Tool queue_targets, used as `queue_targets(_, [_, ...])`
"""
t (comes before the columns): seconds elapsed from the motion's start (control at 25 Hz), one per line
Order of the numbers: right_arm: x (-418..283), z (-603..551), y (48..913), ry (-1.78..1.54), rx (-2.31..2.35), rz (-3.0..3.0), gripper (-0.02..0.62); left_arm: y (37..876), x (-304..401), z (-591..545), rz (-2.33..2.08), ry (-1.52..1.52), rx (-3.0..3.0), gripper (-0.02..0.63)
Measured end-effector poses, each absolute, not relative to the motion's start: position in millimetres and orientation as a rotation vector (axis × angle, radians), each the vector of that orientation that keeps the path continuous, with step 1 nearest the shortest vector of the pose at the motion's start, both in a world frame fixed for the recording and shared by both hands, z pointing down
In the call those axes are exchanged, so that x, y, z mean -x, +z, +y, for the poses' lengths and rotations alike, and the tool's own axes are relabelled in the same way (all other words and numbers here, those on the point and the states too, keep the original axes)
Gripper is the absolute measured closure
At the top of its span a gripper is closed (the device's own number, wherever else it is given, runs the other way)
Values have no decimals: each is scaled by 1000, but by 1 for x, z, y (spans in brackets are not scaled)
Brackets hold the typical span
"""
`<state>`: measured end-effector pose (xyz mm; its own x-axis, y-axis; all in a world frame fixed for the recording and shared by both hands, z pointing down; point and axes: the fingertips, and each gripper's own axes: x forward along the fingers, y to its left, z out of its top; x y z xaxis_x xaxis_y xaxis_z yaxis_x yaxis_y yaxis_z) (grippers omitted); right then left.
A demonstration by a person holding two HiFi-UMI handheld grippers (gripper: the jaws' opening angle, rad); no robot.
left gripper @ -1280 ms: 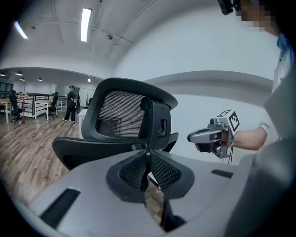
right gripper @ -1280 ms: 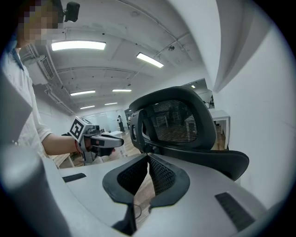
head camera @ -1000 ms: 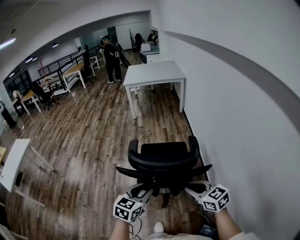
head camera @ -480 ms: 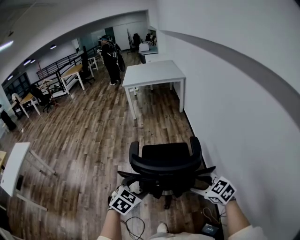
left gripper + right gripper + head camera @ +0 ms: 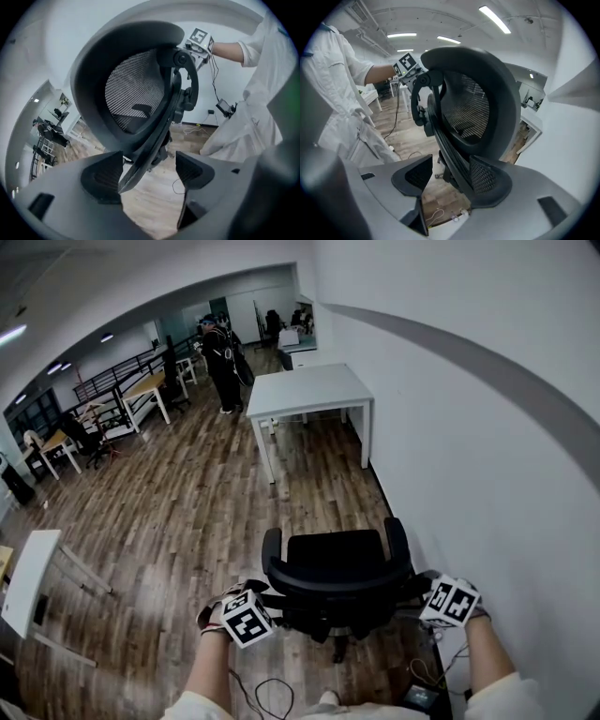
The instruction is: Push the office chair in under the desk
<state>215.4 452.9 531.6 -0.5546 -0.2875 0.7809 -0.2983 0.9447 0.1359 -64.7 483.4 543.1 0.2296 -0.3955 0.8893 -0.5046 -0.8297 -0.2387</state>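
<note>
Chair: we see the black office chair [image 5: 336, 568] on the wooden floor [image 5: 187, 512], at the floor's right edge just beside the white wall [image 5: 469, 427]. Its backrest is towards us and its seat faces the bench.
Bench: the white bench [image 5: 309, 388] stands farther along the same wall, well apart from the chair.
Left gripper: our left gripper [image 5: 150, 173] is at the backrest's left side. Its jaws have just been opening and stand wide apart. The backrest's rim passes between them, close by one pad, unclamped.
Right gripper: our right gripper [image 5: 451, 176] is at the backrest's right side. Its jaws have also just been opening and are wide. The rim lies between them, against one pad, with no grip on it.
</note>
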Motion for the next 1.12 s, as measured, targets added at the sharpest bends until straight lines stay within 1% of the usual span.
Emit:
queue_targets(0.2, [-229, 442, 551, -38, -316, -2010, 334, 566, 69, 481, -682, 1831, -2309, 255])
queue_targets(0.56, [-233, 440, 569, -6, -211, -1925, 334, 574, 65, 478, -614, 1819, -2283, 258])
queue_targets(0.84, [-240, 441, 585, -54, -129, -1807, 334, 600, 83, 482, -513, 1987, -2191, 256])
queue_targets(1.12, [-252, 431, 613, -83, -83, -1676, 336, 621, 82, 472, -423, 2052, -2159, 261])
